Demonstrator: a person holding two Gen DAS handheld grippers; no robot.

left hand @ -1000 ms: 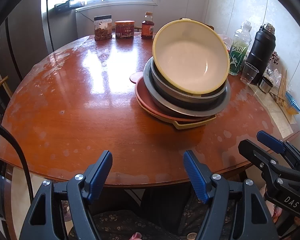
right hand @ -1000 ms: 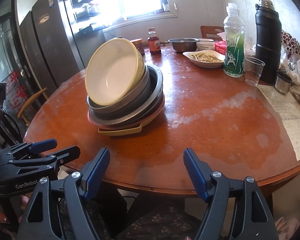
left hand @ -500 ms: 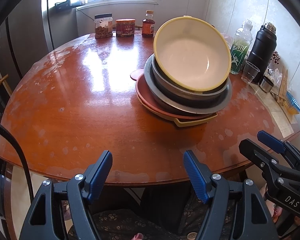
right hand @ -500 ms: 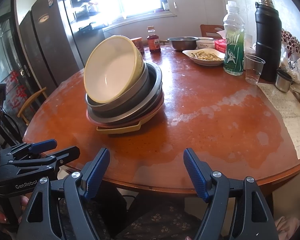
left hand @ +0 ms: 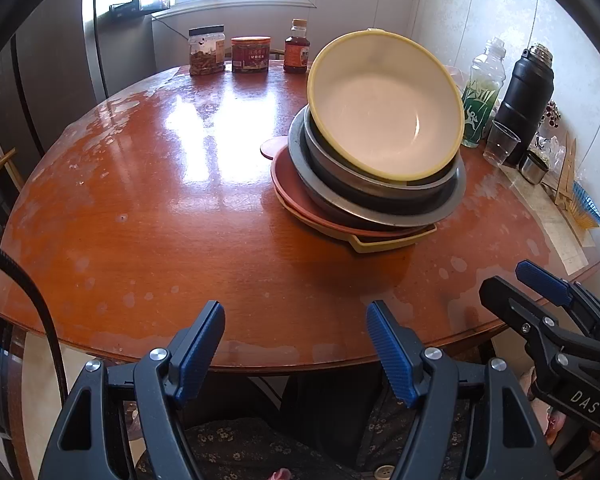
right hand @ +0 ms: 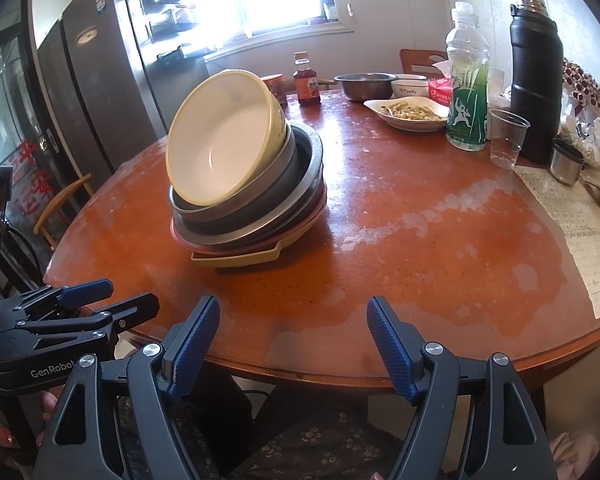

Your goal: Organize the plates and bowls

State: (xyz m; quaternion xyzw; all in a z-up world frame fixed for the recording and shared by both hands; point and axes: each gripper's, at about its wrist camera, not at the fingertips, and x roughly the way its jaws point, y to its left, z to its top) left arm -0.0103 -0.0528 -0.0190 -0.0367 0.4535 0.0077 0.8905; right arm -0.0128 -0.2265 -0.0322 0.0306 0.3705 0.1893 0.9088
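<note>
A leaning stack of dishes stands on the round wooden table (left hand: 160, 208). On top tilts a yellow-rimmed white bowl (left hand: 384, 108) (right hand: 220, 140). Under it sit metal bowls (left hand: 380, 196) (right hand: 276, 200), a pink plate (left hand: 296, 196) and a yellow tray (left hand: 392, 242) (right hand: 236, 260) at the bottom. My left gripper (left hand: 296, 344) hangs open at the table's near edge, well short of the stack, nothing between its blue pads. My right gripper (right hand: 292, 344) is also open and holds nothing, near the edge to the right of the stack. Each gripper shows in the other's view.
Jars and a sauce bottle (left hand: 296, 46) line the far edge. A green drink bottle (right hand: 466, 80), black flask (right hand: 536, 76), plastic cup (right hand: 506, 138), small metal cup (right hand: 566, 162), a dish of food (right hand: 410, 114) and a steel bowl (right hand: 364, 86) crowd the right. A paper sheet (right hand: 572, 224) lies there. A fridge (right hand: 80, 80) stands left.
Both views have drifted slightly, so the stack sits a touch lower in the pictures. Neither gripper has changed its opening and no dish has shifted.
</note>
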